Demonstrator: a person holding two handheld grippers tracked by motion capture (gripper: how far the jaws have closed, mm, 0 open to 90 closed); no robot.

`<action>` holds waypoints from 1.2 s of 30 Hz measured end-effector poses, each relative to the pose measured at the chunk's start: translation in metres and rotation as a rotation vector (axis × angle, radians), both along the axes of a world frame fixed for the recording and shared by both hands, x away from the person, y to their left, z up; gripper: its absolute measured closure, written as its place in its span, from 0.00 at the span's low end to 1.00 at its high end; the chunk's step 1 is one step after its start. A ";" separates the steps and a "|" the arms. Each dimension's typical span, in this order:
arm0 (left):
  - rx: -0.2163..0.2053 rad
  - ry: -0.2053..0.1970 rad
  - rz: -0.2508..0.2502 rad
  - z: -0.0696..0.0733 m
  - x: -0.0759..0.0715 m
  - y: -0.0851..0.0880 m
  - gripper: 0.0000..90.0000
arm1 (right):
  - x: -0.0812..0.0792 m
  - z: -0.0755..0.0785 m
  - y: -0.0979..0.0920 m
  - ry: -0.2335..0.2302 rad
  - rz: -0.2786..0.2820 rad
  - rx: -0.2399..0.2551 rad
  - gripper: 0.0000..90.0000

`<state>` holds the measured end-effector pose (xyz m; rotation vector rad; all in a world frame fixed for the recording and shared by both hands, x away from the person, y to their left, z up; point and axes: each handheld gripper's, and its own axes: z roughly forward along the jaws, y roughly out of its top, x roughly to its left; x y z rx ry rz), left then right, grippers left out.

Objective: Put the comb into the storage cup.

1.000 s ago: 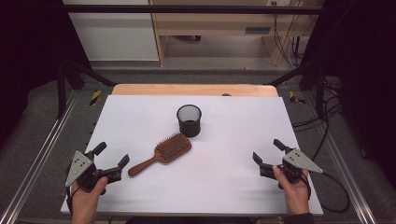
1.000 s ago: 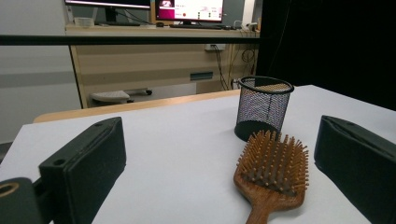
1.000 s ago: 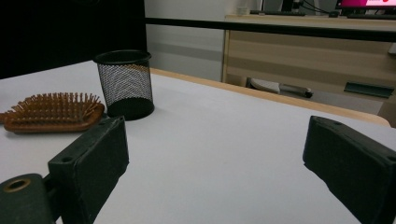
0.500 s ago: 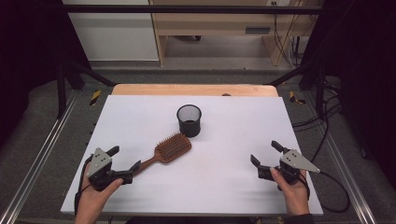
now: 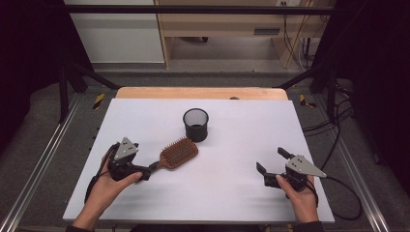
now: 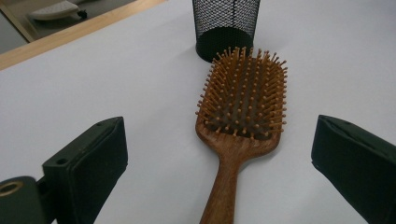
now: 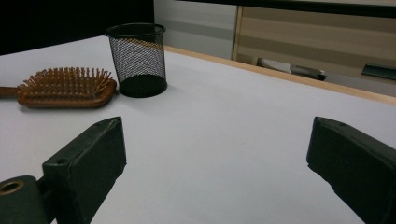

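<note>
The hairbrush [image 6: 243,112] handle runs straight between the jaws of the spread, empty left claw [image 5: 145,171]. Right claw [image 5: 270,166], also spread and empty, sits well apart.

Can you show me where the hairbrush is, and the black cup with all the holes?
hairbrush [image 6: 243,100]: left gripper view, on its bristle pad.
black mesh cup [image 5: 196,123]: high view, on its side wall.
</note>
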<state>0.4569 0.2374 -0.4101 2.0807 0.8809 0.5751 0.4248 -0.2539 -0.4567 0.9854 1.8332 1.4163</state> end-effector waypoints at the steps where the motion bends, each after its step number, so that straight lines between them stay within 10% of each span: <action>1: 0.014 0.004 -0.010 0.001 0.002 -0.002 0.04 | 0.000 0.000 0.000 0.003 0.000 -0.002 0.05; 36: 0.207 0.191 -0.087 -0.022 0.032 -0.027 0.06 | 0.001 0.000 0.001 0.043 -0.002 0.014 0.05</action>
